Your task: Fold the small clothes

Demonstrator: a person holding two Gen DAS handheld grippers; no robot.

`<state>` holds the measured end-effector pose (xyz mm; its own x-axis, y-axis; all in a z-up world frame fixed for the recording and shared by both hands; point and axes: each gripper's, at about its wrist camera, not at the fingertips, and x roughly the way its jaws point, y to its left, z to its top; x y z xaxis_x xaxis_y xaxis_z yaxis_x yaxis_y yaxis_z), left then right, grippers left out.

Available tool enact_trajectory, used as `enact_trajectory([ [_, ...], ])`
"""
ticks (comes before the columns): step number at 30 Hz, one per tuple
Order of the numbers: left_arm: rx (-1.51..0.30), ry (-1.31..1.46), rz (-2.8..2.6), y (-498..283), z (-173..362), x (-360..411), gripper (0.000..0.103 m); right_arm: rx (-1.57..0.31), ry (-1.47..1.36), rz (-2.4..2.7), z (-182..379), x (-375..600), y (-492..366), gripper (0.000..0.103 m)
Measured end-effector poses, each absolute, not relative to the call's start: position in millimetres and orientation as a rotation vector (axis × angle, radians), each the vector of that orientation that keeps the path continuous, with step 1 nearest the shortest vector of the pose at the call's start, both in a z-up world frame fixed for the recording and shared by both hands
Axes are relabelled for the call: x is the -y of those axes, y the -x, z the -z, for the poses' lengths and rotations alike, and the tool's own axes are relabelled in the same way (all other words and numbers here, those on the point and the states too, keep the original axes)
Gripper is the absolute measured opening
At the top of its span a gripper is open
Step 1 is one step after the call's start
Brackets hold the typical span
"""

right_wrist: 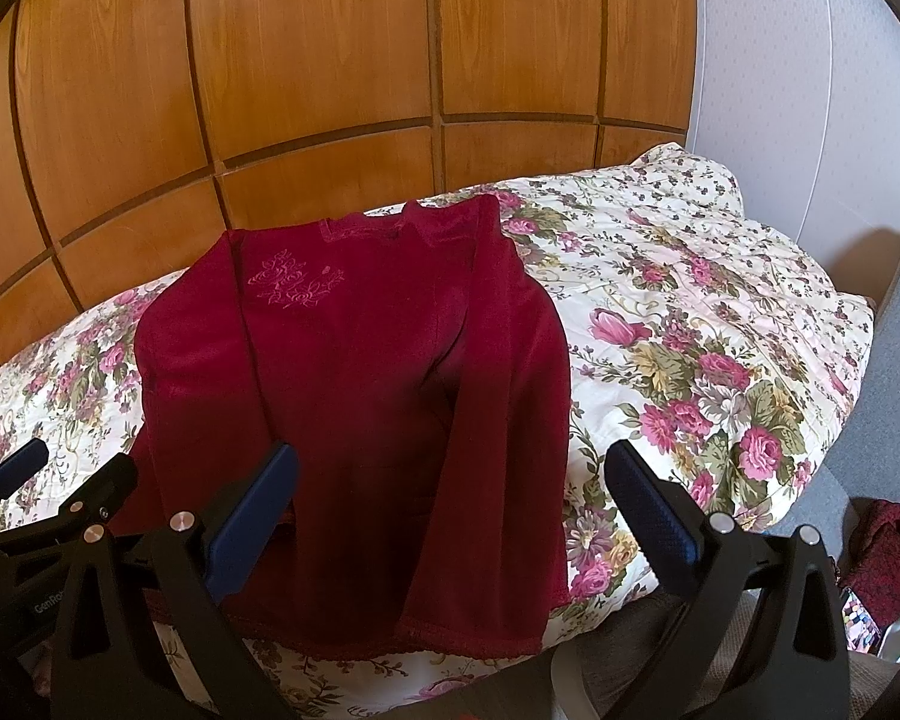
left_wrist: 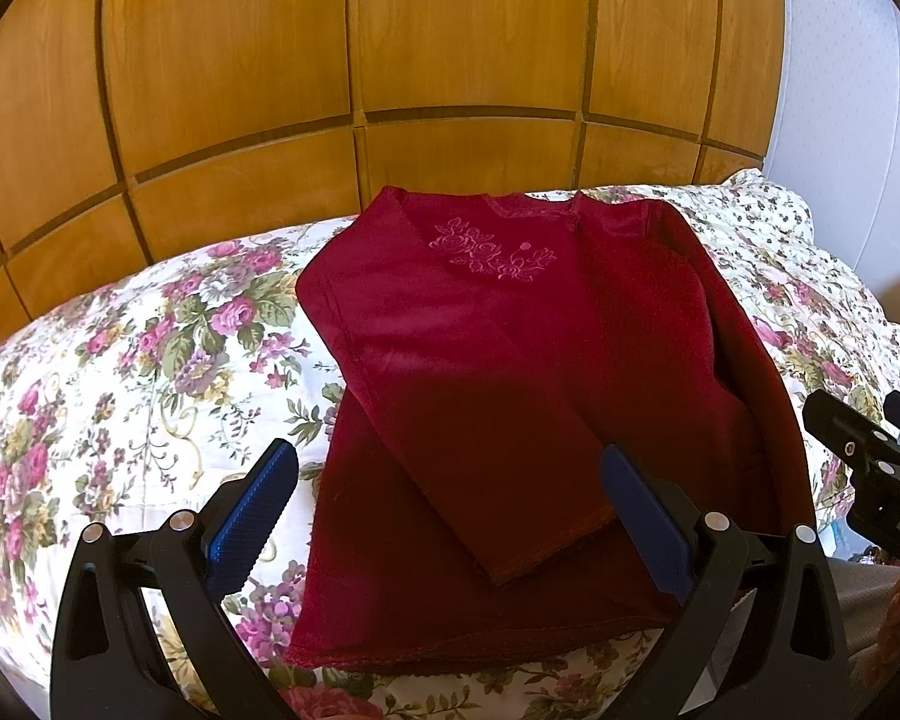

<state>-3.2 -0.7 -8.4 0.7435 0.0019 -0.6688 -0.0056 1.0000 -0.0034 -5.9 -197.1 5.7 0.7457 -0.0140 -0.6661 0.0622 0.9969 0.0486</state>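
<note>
Both sleeves of the red sweater [left_wrist: 510,396], lying at 12 o'clock on the floral quilt [left_wrist: 120,372], are already folded inward, so only crosswise folding remains, while left gripper [left_wrist: 450,516] and right gripper [right_wrist: 456,510] hover spread and empty.

Wood panels [left_wrist: 354,60] are running behind a floral quilt [right_wrist: 690,324], a pale wall [right_wrist: 810,90] is standing at right, a grey chair [right_wrist: 894,372] beside it, sunlight falling across.

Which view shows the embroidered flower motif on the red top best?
The left wrist view: the embroidered motif on the red top appears larger and crisper there. The right wrist view shows it smaller and fainter.
</note>
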Motion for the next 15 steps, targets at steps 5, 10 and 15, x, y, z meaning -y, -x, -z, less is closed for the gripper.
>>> enact_trajectory([
  [5,-0.737,0.007,-0.002,3.8,11.8,-1.0,0.1,-0.729,-0.072,0.043,-5.2,199.5,7.1,0.101],
  [10,-0.742,0.003,-0.003,2.8,12.0,1.0,0.1,-0.727,-0.069,0.041,-4.2,199.8,7.9,0.101],
  [15,-0.75,0.001,-0.006,1.3,12.6,0.6,0.1,-0.729,-0.072,0.044,-5.2,199.6,7.5,0.101],
])
